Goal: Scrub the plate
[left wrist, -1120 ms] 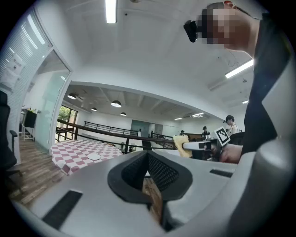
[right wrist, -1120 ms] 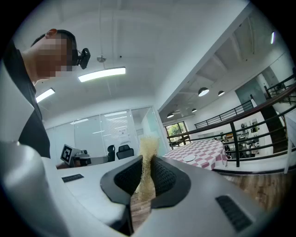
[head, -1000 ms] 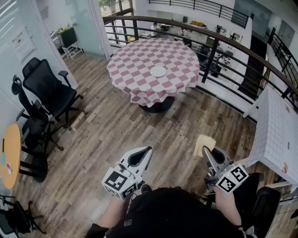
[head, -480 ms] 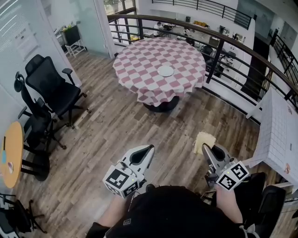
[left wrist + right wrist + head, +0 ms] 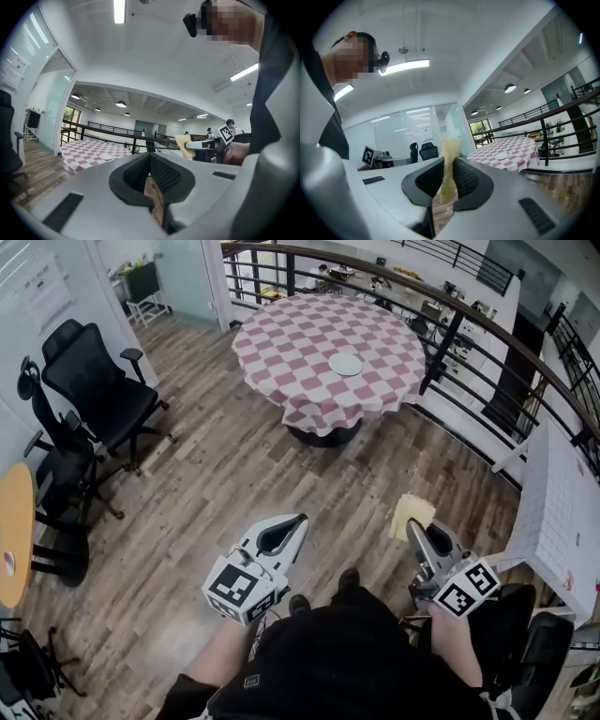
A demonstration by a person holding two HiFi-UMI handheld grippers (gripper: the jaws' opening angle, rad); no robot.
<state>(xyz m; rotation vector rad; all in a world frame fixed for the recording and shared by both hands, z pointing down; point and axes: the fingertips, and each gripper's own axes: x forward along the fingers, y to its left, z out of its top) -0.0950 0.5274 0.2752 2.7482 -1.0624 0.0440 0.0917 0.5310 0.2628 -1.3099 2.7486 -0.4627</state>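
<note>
Plate (image 5: 346,364) lies on the checkered table (image 5: 291,343), well apart from me, straight ahead between both arms. My right gripper (image 5: 413,529) jaws clamp a yellow sponge (image 5: 412,512); my left gripper (image 5: 298,521) jaws are clenched, empty.

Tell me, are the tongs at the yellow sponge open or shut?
Shut. The right tongs pinch the yellow sponge thin between them, and it sticks out past their tips.
</note>
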